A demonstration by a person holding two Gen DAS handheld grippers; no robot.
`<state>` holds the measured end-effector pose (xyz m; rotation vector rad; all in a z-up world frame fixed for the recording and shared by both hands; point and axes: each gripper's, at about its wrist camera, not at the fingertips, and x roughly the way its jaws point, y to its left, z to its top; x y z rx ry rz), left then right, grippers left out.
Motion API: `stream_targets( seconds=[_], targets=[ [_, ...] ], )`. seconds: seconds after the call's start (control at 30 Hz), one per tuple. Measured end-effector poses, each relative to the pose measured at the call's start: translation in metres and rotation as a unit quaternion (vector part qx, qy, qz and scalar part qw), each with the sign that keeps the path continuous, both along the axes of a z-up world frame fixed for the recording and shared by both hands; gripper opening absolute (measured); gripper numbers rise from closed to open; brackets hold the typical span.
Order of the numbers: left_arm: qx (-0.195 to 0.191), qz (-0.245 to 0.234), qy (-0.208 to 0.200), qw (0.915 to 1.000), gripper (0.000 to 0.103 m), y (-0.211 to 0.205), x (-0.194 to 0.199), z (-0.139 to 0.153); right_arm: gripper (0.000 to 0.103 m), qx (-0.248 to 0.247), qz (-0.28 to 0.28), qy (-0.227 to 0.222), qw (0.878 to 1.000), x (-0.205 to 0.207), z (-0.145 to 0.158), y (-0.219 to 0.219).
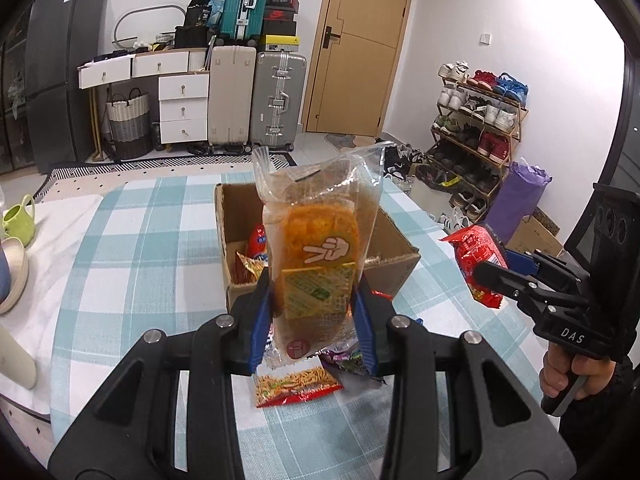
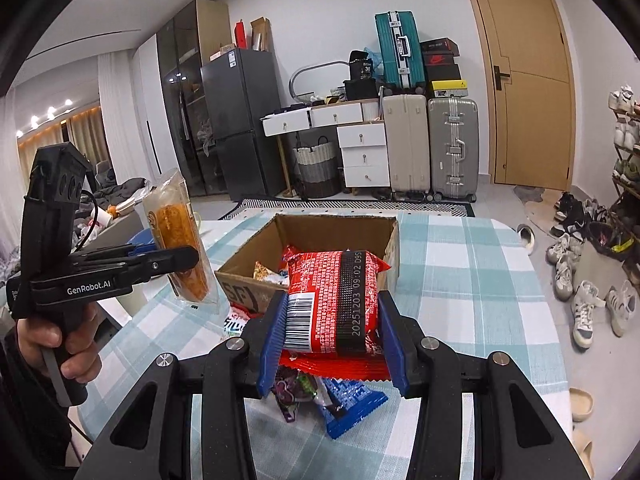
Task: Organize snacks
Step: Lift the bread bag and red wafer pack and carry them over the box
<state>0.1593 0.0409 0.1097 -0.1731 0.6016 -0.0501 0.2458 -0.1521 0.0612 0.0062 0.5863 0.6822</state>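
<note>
Left tongs (image 1: 314, 300): blue pads closed on the lower part of a clear-wrapped orange snack cake (image 1: 320, 252), held upright above the desk (image 1: 132, 240), its loose top flap standing free; the pinch low on the pack probably keeps it steady for carrying to the box. Cardboard box (image 1: 394, 236): open-topped, on the checked cloth just beyond both tongs, already holding a few packets, among them a red one and a small orange sachet; evidently the place where the snacks are being gathered. Loose packets on the desk near the tongs, not yet boxed: a noodle-stick packet (image 1: 296, 388) and a purple wrapper (image 2: 294, 390) beside a blue packet (image 2: 352, 408). Right tongs (image 2: 332, 326): pads pressed on either side of a red snack packet (image 2: 332, 296), gripped across its width with the barcode and date strip facing up, held clear of the desk in front of the box. Both packs sit high enough to clear the box wall, which suits dropping them in. A green mug (image 1: 18, 218) stands at the far left edge.
</note>
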Motion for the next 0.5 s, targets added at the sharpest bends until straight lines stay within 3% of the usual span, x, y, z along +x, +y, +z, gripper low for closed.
stream_targets(
  seconds=[0.5],
  targets=[
    [0.016, 0.012, -0.012, 0.9997, 0.033, 0.002, 0.052, 0.030, 0.044, 0.015, 0.007, -0.007, 1.000, 0.031, 0.015, 0.013]
  ],
)
